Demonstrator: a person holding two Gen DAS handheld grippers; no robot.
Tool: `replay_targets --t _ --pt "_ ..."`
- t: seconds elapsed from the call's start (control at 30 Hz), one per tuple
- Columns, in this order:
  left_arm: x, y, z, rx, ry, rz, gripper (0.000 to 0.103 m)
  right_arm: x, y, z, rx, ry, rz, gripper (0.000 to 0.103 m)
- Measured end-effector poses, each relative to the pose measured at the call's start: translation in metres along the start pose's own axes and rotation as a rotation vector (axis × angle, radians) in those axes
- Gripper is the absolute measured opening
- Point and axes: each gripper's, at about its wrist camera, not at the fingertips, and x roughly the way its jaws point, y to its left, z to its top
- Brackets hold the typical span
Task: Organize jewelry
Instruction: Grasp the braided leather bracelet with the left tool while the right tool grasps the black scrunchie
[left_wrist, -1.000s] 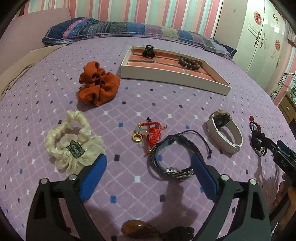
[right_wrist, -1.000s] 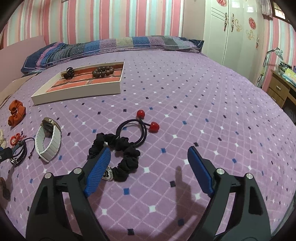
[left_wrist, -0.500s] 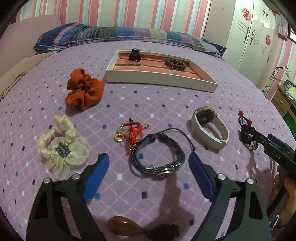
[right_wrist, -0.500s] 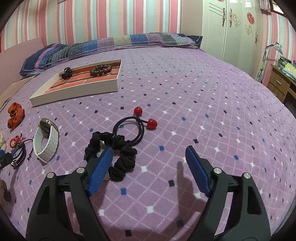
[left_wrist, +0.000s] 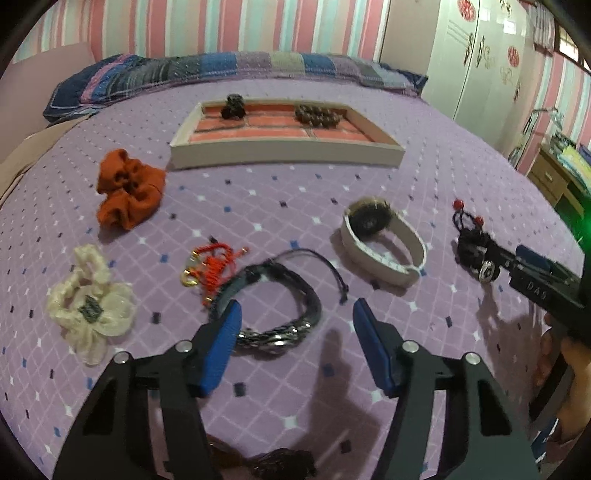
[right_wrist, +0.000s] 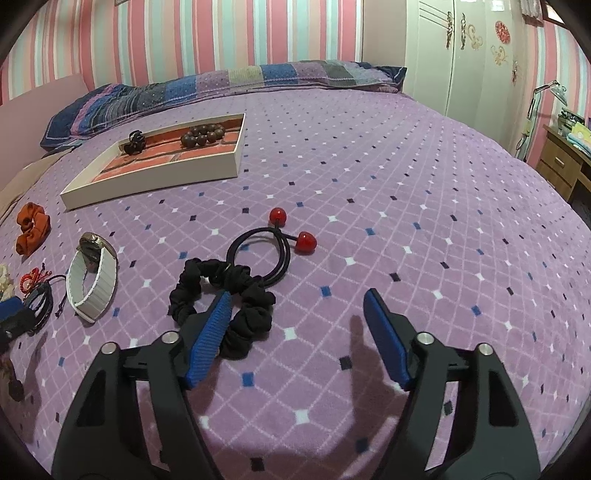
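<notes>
My left gripper (left_wrist: 295, 314) hovers over a dark braided bracelet (left_wrist: 273, 295) on the purple bedspread. Its jaws are closing, with the bracelet's near edge lying between them, untouched. A red cord charm (left_wrist: 210, 266), a white watch (left_wrist: 384, 240) and a cream scrunchie (left_wrist: 88, 302) lie around it. My right gripper (right_wrist: 297, 299) is closing too. Its left finger overlaps a black scrunchie (right_wrist: 251, 317), and only bedspread shows between the pads. A black hair tie with red balls (right_wrist: 266, 251) lies just beyond. The white tray (left_wrist: 284, 153) holds a bead bracelet (left_wrist: 317, 116) and a black claw clip (left_wrist: 232, 106).
An orange scrunchie (left_wrist: 127, 188) lies left of the tray. A brown object (left_wrist: 273, 461) sits at the bed's near edge under my left gripper. A hand (left_wrist: 569, 369) shows at the right. A striped pillow (right_wrist: 221, 85) lines the far side, with a wardrobe (right_wrist: 461, 55) and a wooden desk (right_wrist: 565, 162) at the right.
The left jaws have narrowed and the left gripper has shifted sideways and nearer, so the dark bracelet now lies between its fingers. The right jaws have narrowed slightly; that hand has stayed put.
</notes>
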Motion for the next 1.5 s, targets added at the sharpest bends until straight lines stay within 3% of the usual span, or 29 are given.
replay_targets --t 0.2,0.37,0.5,0.77,0.83,0.87,1.5 --pt "0.007 -0.005 0.0 0.021 0.006 0.027 0.062 0.002 0.0 0.0 0.007 0.016 0.015 0.062" --pt "0.012 -0.007 0.003 0.023 0.008 0.032 0.061 0.005 0.005 -0.001 -0.001 0.032 0.039 0.049" --pt "0.021 -0.005 0.005 0.024 0.03 0.041 0.044 0.006 0.009 0.0 -0.009 0.039 0.063 0.039" --pt "0.021 -0.001 0.006 0.032 0.044 0.029 0.038 0.004 0.013 -0.001 -0.015 0.037 0.102 0.022" --pt "0.021 0.0 0.005 0.018 0.051 0.012 0.018 0.004 0.014 -0.001 -0.013 0.033 0.108 0.021" --pt "0.021 0.001 0.005 0.013 0.056 0.007 0.014 0.003 0.014 -0.002 -0.006 0.03 0.113 0.02" --pt "-0.007 0.007 0.011 -0.031 -0.004 -0.045 0.011 -0.031 0.019 0.007 -0.014 -0.112 0.147 0.013"
